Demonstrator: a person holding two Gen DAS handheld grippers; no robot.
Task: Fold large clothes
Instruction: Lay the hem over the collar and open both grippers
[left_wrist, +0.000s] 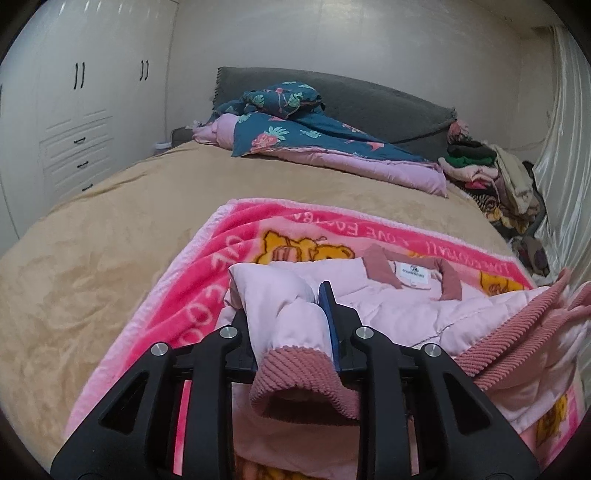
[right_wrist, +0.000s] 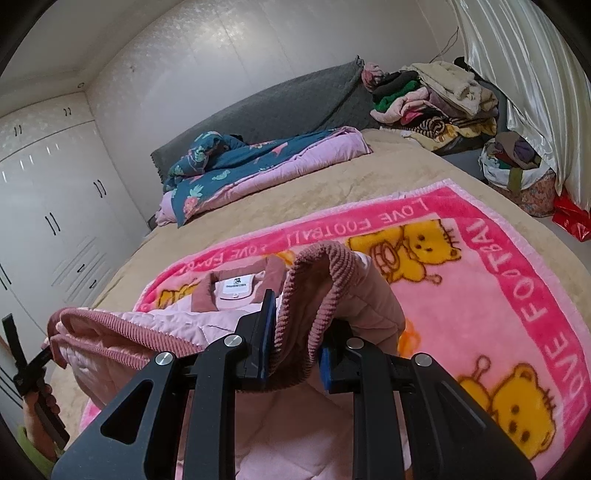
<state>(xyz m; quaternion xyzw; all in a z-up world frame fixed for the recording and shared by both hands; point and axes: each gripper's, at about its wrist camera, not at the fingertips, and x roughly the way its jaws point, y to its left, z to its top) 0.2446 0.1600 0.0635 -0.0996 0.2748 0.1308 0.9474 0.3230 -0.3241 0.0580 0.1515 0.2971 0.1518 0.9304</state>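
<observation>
Both sleeves get pinched by the cuffs: left gripper (left_wrist: 291, 325) clamps one sleeve (left_wrist: 284, 325), right gripper (right_wrist: 295, 343) clamps the other sleeve (right_wrist: 343, 291) of the pink jacket (left_wrist: 406, 306), probably to fold them inward over the blanket (right_wrist: 517, 295) near the bed's (left_wrist: 110, 221) front edge.

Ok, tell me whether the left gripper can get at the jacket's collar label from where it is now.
Probably not yet: the left gripper has a sleeve cuff between its jaws. The collar label lies uncovered ahead of it.

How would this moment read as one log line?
left gripper: holds sleeve cuff | right gripper: holds other cuff | pink jacket on blanket
</observation>
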